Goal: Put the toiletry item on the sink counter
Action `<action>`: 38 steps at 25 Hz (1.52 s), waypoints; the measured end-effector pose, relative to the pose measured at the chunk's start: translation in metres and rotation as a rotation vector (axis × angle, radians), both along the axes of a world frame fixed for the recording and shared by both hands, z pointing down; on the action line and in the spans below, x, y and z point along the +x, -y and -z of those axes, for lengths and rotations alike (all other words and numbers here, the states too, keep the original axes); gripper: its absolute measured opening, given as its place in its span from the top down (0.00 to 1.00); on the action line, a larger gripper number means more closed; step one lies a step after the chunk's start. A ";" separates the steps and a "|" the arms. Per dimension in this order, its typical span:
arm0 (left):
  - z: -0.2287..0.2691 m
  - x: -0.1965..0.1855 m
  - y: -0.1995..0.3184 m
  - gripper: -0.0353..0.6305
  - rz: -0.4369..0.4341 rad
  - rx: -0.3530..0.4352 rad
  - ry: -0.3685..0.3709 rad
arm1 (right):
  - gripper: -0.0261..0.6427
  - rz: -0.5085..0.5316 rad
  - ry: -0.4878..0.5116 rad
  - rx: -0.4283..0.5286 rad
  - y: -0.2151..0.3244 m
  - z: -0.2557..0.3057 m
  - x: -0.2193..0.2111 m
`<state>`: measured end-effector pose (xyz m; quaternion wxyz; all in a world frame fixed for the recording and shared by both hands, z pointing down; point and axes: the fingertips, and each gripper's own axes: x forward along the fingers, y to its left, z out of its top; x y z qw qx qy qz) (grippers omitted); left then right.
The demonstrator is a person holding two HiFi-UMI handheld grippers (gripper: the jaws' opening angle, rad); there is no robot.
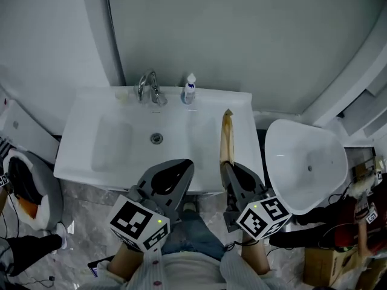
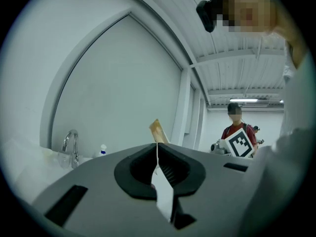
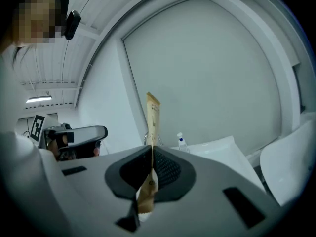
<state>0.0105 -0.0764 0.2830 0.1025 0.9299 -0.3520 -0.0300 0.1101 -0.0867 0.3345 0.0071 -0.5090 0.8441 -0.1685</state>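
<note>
The toiletry item is a flat tan sachet (image 1: 227, 138). It stands upright over the right side of the white sink counter (image 1: 239, 110), with its lower end pinched in my right gripper (image 1: 228, 165), which is shut on it. In the right gripper view the sachet (image 3: 153, 115) rises straight out of the closed jaws (image 3: 151, 151). My left gripper (image 1: 181, 165) hovers at the counter's front edge, left of the right one, jaws together. Nothing sticks out of it (image 2: 157, 145). In the left gripper view the sachet (image 2: 159, 131) shows just beyond the jaw tips.
A chrome faucet (image 1: 149, 87) and a small white bottle with a blue label (image 1: 190, 90) stand at the back of the basin. A white toilet bowl (image 1: 305, 162) sits to the right. A grey bin (image 1: 24, 189) is at the left, and a person in red (image 1: 357, 219) at the far right.
</note>
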 end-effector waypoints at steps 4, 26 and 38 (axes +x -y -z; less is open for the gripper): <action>0.002 0.019 0.036 0.92 0.035 0.008 -0.005 | 0.94 0.034 -0.005 0.011 0.040 0.004 0.020; -0.004 0.047 0.131 0.92 0.101 -0.034 -0.001 | 0.94 0.079 -0.005 -0.030 0.144 -0.003 0.057; -0.015 0.038 0.156 0.92 0.087 -0.074 -0.007 | 0.94 0.073 -0.083 -0.052 0.172 -0.010 0.056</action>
